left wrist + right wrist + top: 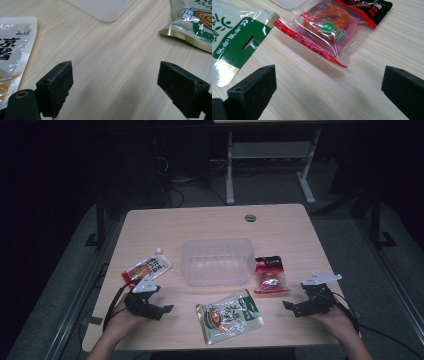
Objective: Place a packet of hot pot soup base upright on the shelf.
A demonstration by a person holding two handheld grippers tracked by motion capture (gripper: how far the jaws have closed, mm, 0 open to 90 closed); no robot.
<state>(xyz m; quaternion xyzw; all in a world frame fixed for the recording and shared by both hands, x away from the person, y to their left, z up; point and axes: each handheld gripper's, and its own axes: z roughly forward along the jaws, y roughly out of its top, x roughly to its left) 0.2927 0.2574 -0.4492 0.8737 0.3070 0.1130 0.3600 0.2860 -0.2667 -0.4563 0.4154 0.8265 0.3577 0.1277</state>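
- We see the left gripper (159,306) and right gripper (295,306) near the desk's (280,227) front edge, jaws wide apart, gripping nothing.
- Between them lies a green snack pouch (229,315), Chinese print.
- Beyond our right jaws: a red sauce packet (329,27).
- Left: a spouted pouch (148,267).
- Mid-desk: a clear plastic container (217,261).

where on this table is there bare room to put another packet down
The far strip between the clear tub and the table's far edge is bare apart from a small round grommet. The near right corner is bare up to the right gripper. The tub's flanks are crowded: white pouch left, red packet right, green packet in front.
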